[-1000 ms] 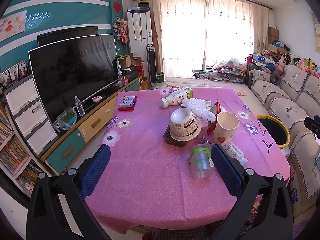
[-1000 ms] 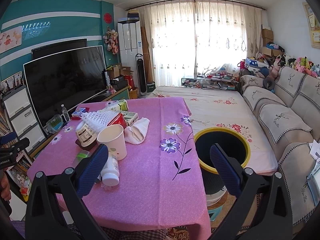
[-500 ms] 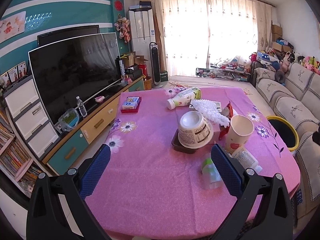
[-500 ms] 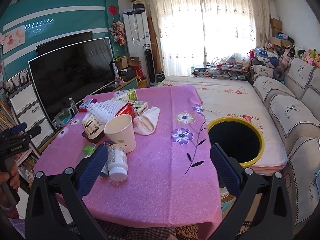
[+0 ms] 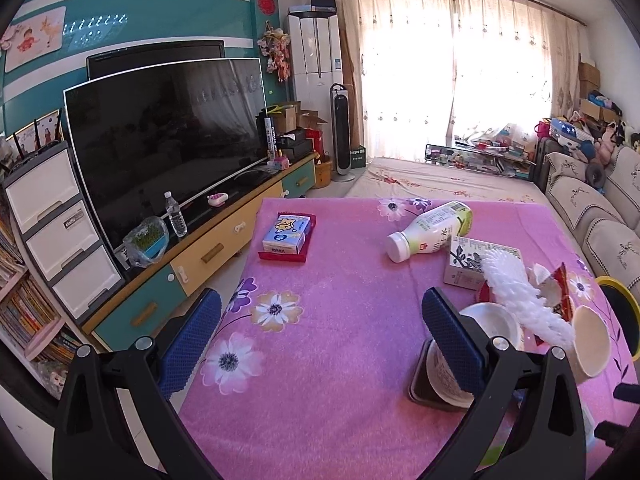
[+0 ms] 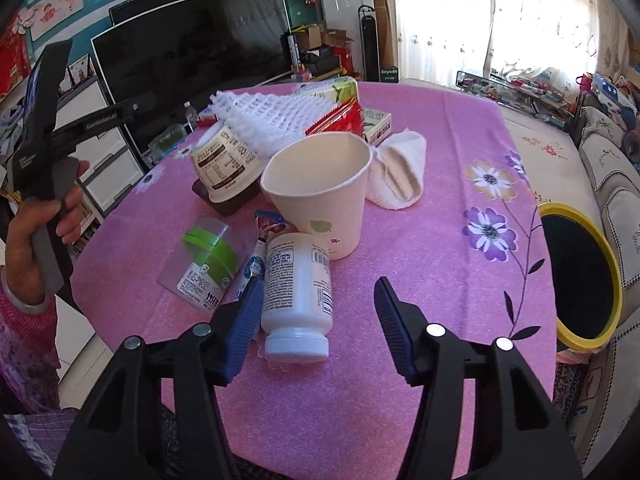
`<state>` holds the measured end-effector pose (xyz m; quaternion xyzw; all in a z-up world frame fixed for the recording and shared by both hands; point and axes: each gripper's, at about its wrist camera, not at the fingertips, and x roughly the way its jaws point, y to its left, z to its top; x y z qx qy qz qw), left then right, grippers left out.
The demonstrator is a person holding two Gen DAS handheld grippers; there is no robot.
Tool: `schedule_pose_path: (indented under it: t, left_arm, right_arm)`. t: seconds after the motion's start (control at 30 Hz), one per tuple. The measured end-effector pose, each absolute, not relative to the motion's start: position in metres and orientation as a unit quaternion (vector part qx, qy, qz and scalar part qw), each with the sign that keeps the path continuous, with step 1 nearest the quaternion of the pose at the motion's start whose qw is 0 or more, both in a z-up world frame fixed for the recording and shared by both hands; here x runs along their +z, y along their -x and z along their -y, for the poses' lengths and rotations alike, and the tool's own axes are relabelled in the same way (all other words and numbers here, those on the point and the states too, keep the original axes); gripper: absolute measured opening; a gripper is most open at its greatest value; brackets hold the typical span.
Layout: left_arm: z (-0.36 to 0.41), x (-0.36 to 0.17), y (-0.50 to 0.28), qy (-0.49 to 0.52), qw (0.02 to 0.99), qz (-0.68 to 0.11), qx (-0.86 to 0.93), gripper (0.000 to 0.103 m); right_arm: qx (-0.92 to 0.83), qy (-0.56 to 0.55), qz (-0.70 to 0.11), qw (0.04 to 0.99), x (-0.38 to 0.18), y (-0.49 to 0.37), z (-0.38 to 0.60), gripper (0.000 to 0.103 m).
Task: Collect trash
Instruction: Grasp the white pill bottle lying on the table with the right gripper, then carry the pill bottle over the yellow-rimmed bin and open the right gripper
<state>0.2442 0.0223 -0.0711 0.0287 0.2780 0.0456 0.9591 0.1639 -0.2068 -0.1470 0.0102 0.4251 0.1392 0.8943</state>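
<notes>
A white pill bottle (image 6: 296,292) lies on its side on the pink tablecloth (image 6: 420,240). My right gripper (image 6: 318,280) straddles it with its jaws closing; the left pad (image 6: 240,320) is beside the bottle and the right pad stands clear of it. Behind the bottle are a paper cup (image 6: 320,188), a clear container with a green lid (image 6: 204,264), an upturned white tub (image 6: 224,164), white foam netting (image 6: 272,116) and a red wrapper (image 6: 340,120). My left gripper (image 5: 320,296) is open over bare cloth, its right finger next to the tub (image 5: 492,328).
A yellow-rimmed black bin (image 6: 576,276) stands beside the table on the right. A milk bottle (image 5: 432,232), a carton (image 5: 476,264) and a tissue pack on a red tray (image 5: 288,234) lie farther back. A TV cabinet runs along the left, a sofa along the right.
The right gripper has dropped and tilted down over the white bottle, and its jaws have narrowed. The left gripper has moved forward over the table, so the trash pile now sits at its right.
</notes>
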Motion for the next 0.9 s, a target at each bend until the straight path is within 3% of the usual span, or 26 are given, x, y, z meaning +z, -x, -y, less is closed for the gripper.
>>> schedule_pose_path:
  t: [0.37,0.9]
  left_arm:
    - [-0.017,-0.109,-0.282,-0.009,0.953,-0.302,0.034,0.099]
    - [-0.026,-0.097,-0.234,0.002,0.956,-0.292,0.021,0.099]
  right_arm:
    - [0.168,-0.017,-0.477,0.862,-0.174,-0.195,0.194,0.053]
    - [0.198,-0.045,-0.462,0.863,-0.153,-0.171,0.207,0.049]
